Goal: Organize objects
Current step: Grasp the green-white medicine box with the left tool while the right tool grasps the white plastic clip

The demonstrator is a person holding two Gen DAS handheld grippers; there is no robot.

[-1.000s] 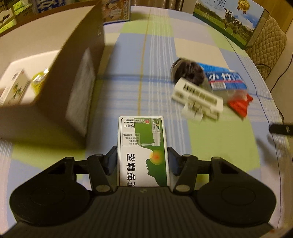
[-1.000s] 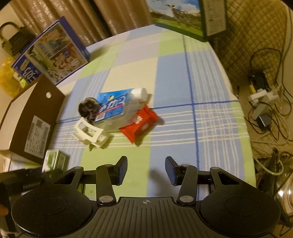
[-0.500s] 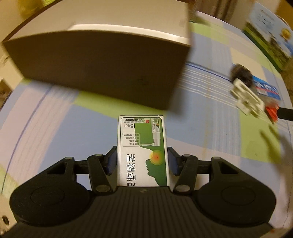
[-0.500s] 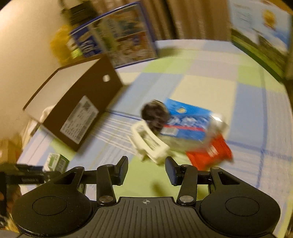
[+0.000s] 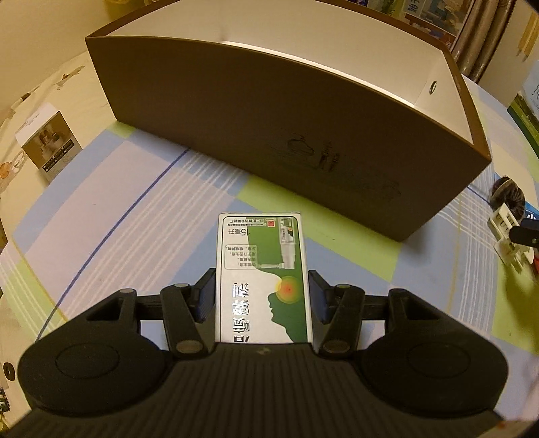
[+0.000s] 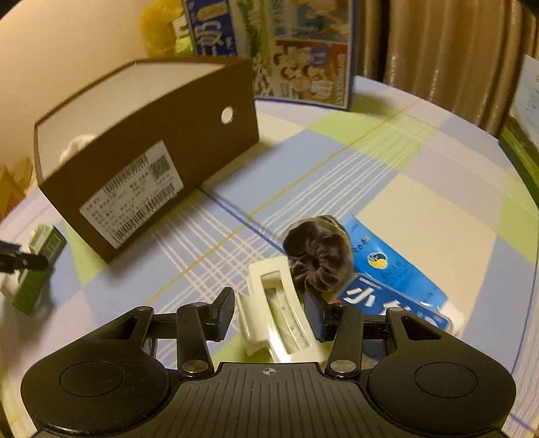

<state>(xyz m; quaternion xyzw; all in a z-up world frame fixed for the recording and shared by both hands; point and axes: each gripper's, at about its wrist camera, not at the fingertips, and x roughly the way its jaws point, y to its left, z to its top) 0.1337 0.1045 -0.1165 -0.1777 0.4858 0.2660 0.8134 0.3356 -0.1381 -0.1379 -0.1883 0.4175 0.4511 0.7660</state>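
My left gripper (image 5: pixel 262 286) is shut on a green-and-white carton (image 5: pixel 261 266), held low over the checked cloth and facing the long side of the open brown cardboard box (image 5: pixel 269 134). In the right wrist view that carton (image 6: pixel 37 266) shows at the far left, beside the brown box (image 6: pixel 141 161). My right gripper (image 6: pixel 268 300) is open, with its fingers on either side of a white hair clip (image 6: pixel 269 266) lying on the cloth. A dark scrunchie (image 6: pixel 316 256) sits just beyond the clip, resting on a blue packet (image 6: pixel 390 279).
Something white (image 6: pixel 77 145) lies inside the brown box. A tall colourful carton (image 6: pixel 286 50) and a yellow bag (image 6: pixel 158 30) stand behind it. A small photo-printed box (image 5: pixel 50 145) sits off the cloth at the left. Curtains hang at the back.
My left gripper has swung left with the carton and now faces the box's long side. My right gripper has come down and forward until its fingers straddle the white clip.
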